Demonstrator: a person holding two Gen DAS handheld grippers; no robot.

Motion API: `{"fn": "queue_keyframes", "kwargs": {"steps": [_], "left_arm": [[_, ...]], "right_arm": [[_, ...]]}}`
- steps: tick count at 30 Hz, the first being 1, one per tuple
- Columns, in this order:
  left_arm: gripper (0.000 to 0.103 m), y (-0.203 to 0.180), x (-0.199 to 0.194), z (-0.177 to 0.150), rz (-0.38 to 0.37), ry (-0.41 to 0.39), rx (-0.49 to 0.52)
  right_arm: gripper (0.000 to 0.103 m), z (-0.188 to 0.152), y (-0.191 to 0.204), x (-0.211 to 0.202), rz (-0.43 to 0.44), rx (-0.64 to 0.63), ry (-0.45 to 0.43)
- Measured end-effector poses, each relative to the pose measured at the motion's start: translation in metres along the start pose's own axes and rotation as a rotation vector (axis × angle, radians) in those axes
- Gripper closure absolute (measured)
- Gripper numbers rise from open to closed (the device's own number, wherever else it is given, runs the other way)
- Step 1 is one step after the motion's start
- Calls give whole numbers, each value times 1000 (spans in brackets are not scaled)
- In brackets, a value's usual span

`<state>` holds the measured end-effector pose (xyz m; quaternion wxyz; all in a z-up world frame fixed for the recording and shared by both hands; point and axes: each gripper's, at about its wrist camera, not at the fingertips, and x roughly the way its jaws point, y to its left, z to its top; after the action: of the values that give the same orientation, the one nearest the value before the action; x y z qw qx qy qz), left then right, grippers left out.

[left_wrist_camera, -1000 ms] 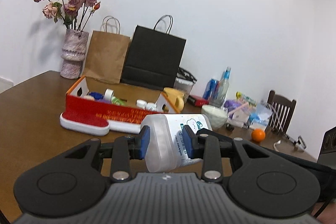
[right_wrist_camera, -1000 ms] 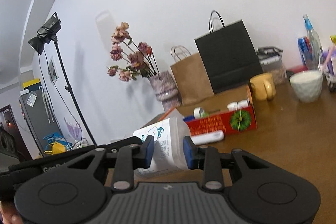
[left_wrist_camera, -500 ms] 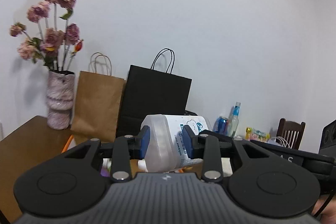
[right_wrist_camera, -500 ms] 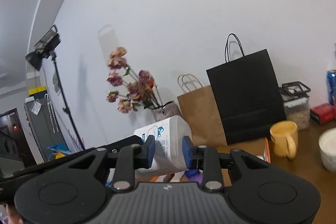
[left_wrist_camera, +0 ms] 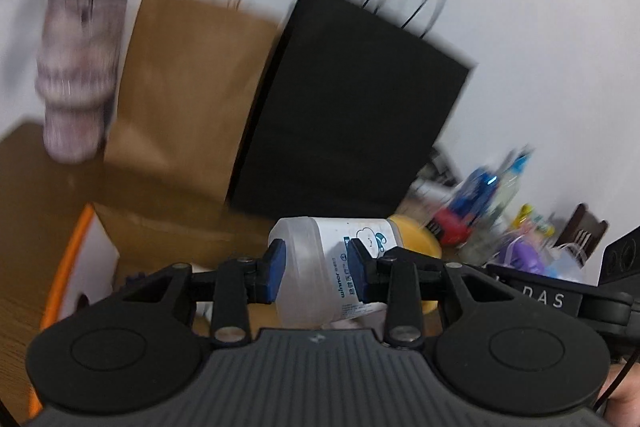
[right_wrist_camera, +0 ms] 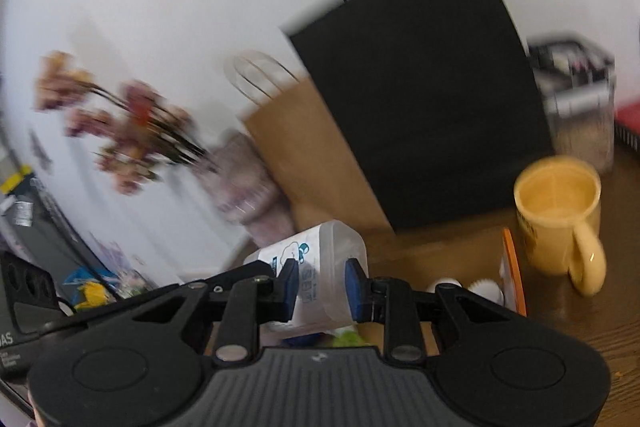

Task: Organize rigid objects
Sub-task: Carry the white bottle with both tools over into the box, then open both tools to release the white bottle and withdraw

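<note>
I carry the translucent plastic bottle (left_wrist_camera: 320,275) over the open cardboard box (left_wrist_camera: 92,267), left gripper (left_wrist_camera: 316,269) and right gripper (right_wrist_camera: 322,285) both pinching its ends; small items already lie inside, and the bottle's release remains.

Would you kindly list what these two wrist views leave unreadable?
- Box contents: left wrist view, hidden behind the left claw and the bottle.
- Clutter at right: left wrist view, motion-blurred.
- Bottle cap end: both views, behind the claw bodies.
- Flowers: right wrist view, blurred.
</note>
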<state>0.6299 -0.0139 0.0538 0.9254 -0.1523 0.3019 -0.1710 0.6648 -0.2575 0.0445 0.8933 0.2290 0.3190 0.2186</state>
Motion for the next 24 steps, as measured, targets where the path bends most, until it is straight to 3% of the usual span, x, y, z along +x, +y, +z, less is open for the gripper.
{"fn": "queue_keyframes", "kwargs": {"steps": [6,13,19,22,24], "left_arm": [[70,34,67,-12,113,166,-122],[66,37,88,-17,145,197,-141],[63,26,32,-7,151,147,-76],[52,15,-15,-1,168,110,-15],[40,8,-55,-6,168,88,18]], "right_arm": [[78,-14,-37,72,-73,93,137],[78,-20,-38,88,-175,66,152],[76,-13,-15,37,-177,31,93],[72,-10,3,-3,-177,-8,68],[61,-14,20,-38,-174,-64,37]]}}
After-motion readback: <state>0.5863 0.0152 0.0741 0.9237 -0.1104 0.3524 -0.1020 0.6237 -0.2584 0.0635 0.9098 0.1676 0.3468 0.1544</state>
